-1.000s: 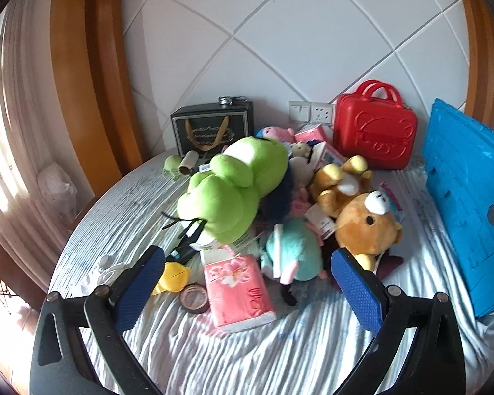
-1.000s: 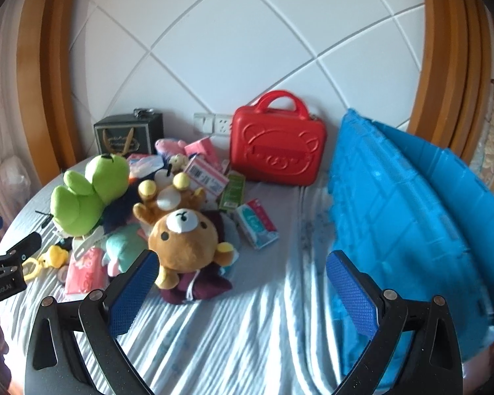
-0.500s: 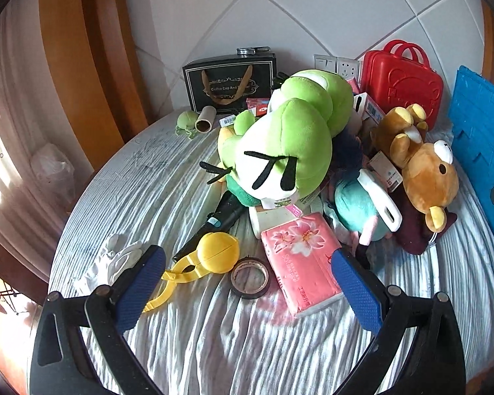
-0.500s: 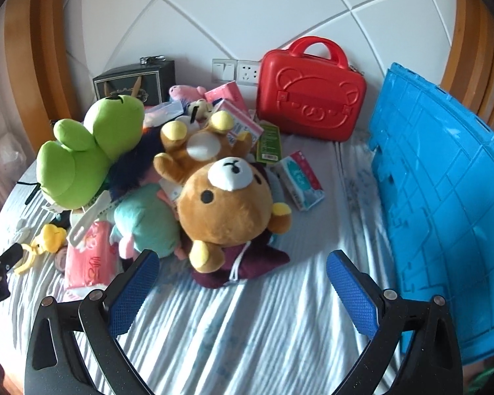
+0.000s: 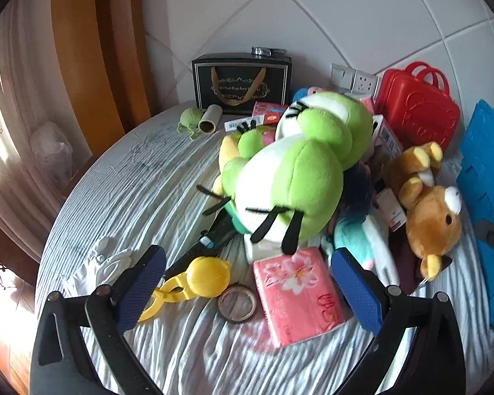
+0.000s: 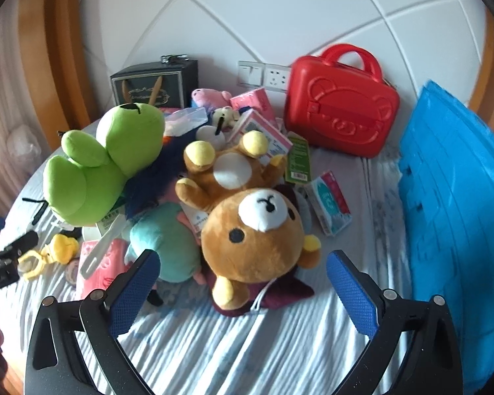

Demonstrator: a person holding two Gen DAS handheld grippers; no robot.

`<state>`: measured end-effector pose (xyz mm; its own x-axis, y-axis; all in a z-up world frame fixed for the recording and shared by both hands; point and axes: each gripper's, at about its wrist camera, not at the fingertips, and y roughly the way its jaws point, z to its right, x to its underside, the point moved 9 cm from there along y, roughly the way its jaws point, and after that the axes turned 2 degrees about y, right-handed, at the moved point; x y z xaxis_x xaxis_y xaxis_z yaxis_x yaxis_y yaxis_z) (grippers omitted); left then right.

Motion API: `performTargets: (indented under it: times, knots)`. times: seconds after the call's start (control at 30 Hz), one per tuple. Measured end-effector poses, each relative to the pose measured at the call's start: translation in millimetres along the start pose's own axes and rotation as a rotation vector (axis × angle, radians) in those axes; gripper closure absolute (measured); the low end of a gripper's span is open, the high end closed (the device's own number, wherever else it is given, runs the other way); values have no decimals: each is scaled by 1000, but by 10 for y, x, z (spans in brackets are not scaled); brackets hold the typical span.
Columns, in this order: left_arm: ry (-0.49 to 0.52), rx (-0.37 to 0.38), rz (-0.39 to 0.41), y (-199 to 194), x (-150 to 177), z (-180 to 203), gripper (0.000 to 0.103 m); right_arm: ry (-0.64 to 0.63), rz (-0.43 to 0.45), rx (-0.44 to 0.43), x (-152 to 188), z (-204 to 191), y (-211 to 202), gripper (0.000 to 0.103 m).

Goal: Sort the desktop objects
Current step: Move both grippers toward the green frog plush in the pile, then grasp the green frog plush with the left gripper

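A heap of toys and packs lies on a round cloth-covered table (image 5: 125, 177). A big green frog plush (image 5: 299, 171) is on top, also in the right wrist view (image 6: 98, 171). A brown bear plush (image 6: 257, 233) lies to its right, with a teal plush (image 6: 168, 247) between them. In front lie a pink tissue pack (image 5: 296, 293), a tape roll (image 5: 237, 302) and a yellow toy (image 5: 207, 276). My left gripper (image 5: 247, 283) is open and empty, hovering over these. My right gripper (image 6: 243, 286) is open and empty, in front of the bear.
A red case (image 6: 342, 112) and a black gift bag (image 5: 243, 82) stand at the back wall. A blue folded crate (image 6: 457, 223) leans at the right. Small boxes (image 6: 329, 200) lie beside the bear. A white glove (image 5: 105, 263) lies at front left.
Both grippers have moved forward and down toward the heap; the frog and the bear look larger and closer. Both stay open. Nothing on the table has moved.
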<state>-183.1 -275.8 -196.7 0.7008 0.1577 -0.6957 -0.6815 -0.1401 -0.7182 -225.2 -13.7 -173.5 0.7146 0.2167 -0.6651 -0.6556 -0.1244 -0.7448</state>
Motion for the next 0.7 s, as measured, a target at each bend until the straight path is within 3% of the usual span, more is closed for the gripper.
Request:
performTargets:
  times: [0.07,0.13,0.2,0.27,0.37,0.47,0.6,0.67,0.7]
  knots:
    - [-29,-10,49,-7,-284,41,1,-20,11,-31,-132,-102,38,11]
    - [-67,-40,73,99,-539,43,1,-45,23,-49,-287,-210,82,27]
    - [-66,-64,46,334,-661,74,3,-72,41,-62,-468,-333,126,30]
    - [4,-26,-30,568,-573,189,10,-82,52,-93,-642,-474,171,30]
    - [79,12,-75,676,-275,223,10,-101,64,-134,-866,-715,253,30]
    - [89,39,-111,708,-23,91,10,-122,45,-190,-964,-991,384,22]
    - [155,23,-140,725,189,-131,10,-160,-3,-274,-884,-1418,565,8]
    - [162,13,-150,747,253,-284,10,-171,-46,-315,-746,-1596,647,8]
    - [167,3,-158,766,274,-372,10,-170,-83,-323,-637,-1662,698,13]
